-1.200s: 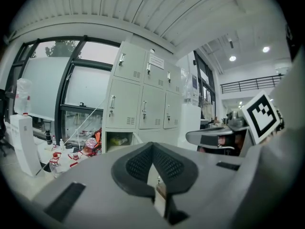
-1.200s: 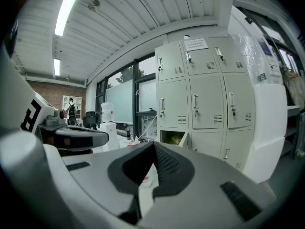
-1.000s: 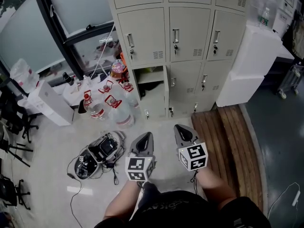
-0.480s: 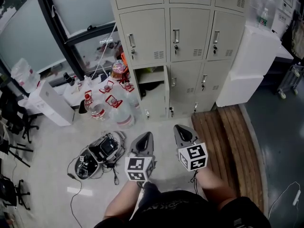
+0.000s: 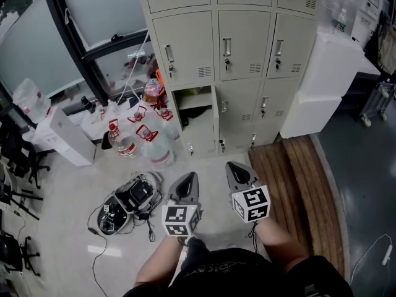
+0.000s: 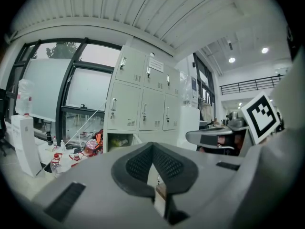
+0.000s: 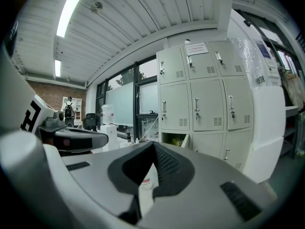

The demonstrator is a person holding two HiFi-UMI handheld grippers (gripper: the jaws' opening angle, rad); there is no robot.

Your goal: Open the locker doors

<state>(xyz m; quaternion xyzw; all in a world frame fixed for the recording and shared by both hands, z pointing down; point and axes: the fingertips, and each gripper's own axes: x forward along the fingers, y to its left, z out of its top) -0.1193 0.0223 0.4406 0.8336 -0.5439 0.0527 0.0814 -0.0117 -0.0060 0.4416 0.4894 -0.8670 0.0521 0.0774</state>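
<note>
Lockers (image 5: 247, 60), one door (image 5: 215, 122) ajar (notice (image 7: 196, 47) unreadable); left gripper (image 5: 192, 177), right gripper (image 5: 233, 166), fingers (image 6: 138, 166) closed, empty

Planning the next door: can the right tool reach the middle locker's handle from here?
Probably not yet: the right tool, shut, is well short of the middle locker handle. Bare floor lies between, so a step forward should do.
</note>
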